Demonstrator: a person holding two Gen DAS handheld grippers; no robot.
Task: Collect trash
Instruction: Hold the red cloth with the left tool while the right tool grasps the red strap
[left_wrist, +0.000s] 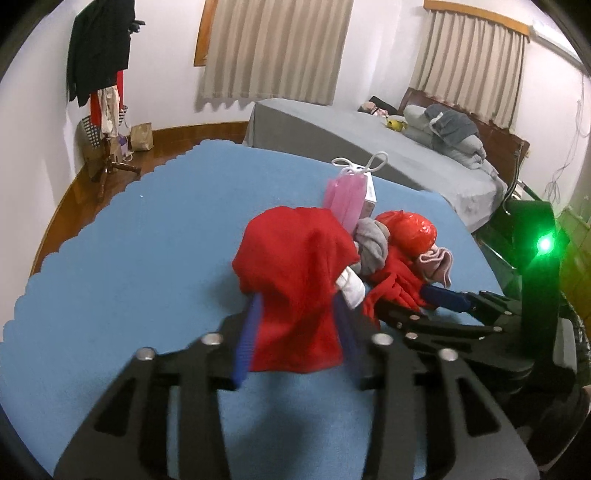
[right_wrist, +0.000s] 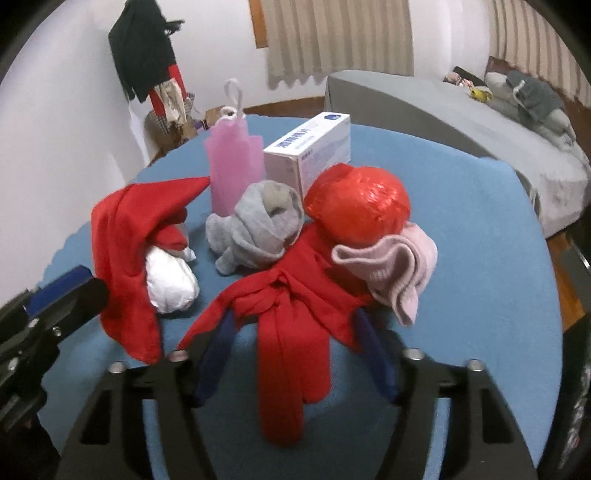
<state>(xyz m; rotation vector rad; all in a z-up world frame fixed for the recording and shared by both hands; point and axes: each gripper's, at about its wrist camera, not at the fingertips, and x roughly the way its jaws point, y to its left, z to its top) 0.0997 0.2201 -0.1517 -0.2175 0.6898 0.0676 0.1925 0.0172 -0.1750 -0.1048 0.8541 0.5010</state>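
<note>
I'm seeing matte black slotted linkages on my left gripper (left_wrist: 299, 332), silver round screw heads, blue finger pads (left_wrist: 245, 339). My right gripper (right_wrist: 295, 350) is showing matching black frame, navy-looking pads (right_wrist: 218, 350), possibly just dimmer light.

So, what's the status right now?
Left claw around red cloth, grip unclear. Right claw open, straddling knotted red cloth. Grey sock, box close behind.

Soft, even indoor light fills both fisheye views, walls and curtains (left_wrist: 273, 48) bowing at dark vignetted edges, a green lamp (left_wrist: 543, 243) flaring on the right, glare on red foil (right_wrist: 364, 206), near fingers (right_wrist: 218, 354) blurred.
</note>
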